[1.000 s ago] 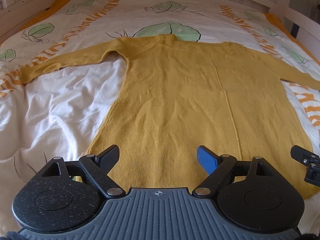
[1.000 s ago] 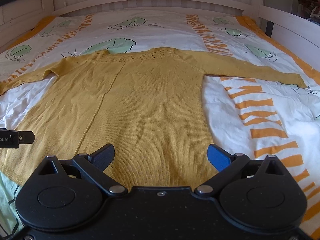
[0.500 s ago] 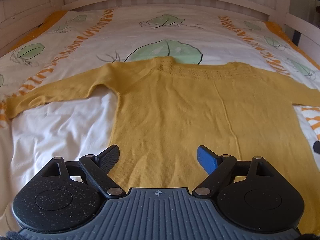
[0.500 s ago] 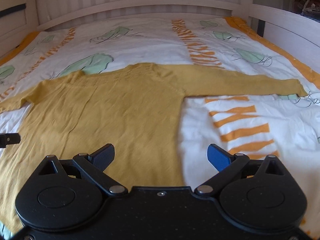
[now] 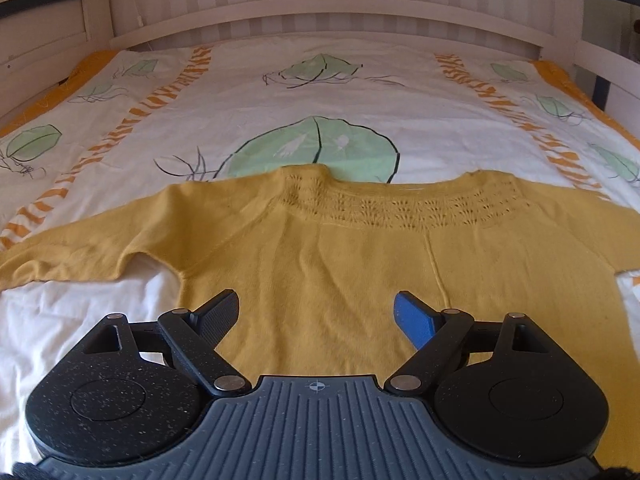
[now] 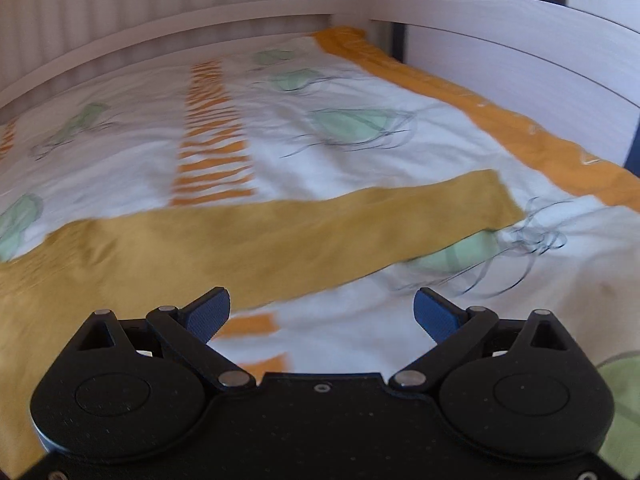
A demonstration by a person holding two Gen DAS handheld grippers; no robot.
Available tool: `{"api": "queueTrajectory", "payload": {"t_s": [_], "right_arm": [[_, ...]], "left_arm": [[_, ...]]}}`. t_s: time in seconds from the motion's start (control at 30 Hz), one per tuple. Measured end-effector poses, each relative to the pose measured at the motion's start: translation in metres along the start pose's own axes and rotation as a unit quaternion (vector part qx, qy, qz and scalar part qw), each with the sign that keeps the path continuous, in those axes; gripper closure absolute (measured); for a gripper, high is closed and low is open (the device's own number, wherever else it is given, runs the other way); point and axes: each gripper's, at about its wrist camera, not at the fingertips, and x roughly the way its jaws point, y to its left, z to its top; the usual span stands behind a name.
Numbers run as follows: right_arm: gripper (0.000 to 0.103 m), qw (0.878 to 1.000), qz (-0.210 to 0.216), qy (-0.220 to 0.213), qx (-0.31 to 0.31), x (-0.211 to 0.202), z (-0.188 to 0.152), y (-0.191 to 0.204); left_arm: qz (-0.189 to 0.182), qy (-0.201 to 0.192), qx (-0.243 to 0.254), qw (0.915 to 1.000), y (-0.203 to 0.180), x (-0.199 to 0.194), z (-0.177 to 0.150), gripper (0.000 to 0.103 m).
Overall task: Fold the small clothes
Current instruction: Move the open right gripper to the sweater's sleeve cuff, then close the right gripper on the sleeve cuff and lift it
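A mustard-yellow knitted sweater (image 5: 340,264) lies flat on the bed, neck away from me, sleeves spread to both sides. My left gripper (image 5: 316,316) is open and empty, low over the sweater's body, below the lace neckline (image 5: 400,208). In the right wrist view the sweater's right sleeve (image 6: 320,232) stretches across to its cuff (image 6: 496,196). My right gripper (image 6: 322,312) is open and empty, just in front of the sleeve, over the duvet. This view is blurred.
The bed has a white duvet (image 5: 360,92) with green leaves and orange stripes. A white slatted headboard (image 5: 320,8) stands at the far end. A white side rail (image 6: 520,48) runs along the right edge.
Both grippers have moved forward from the sweater's hem toward its top. The right gripper has also swung right, from the body to the right sleeve. Both stay open.
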Motion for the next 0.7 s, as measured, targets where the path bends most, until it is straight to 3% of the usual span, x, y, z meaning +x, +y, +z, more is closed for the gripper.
{"api": "queueTrajectory", "payload": {"t_s": [0.1, 0.3, 0.43, 0.53, 0.7], "right_arm": [[0.005, 0.999, -0.038, -0.008, 0.008, 0.019, 0.019, -0.031], [0.019, 0.996, -0.074, -0.013, 0.051, 0.047, 0.05, -0.095], [0.019, 0.993, -0.095, -0.011, 0.071, 0.062, 0.062, -0.125], [0.019, 0.992, -0.096, -0.003, 0.088, 0.074, 0.066, -0.142], [0.019, 0.99, -0.085, 0.023, 0.108, 0.097, 0.064, -0.157]], "left_arm": [[-0.007, -0.005, -0.003, 1.0, -0.006, 0.01, 0.003, 0.018], [-0.001, -0.003, 0.003, 1.0, -0.021, 0.032, 0.001, 0.018], [-0.006, 0.013, 0.013, 0.9998, -0.031, 0.047, -0.003, 0.018], [-0.003, 0.017, 0.018, 0.9997, -0.036, 0.053, -0.01, 0.018], [-0.003, -0.015, 0.009, 0.9998, -0.036, 0.053, -0.022, 0.016]]}}
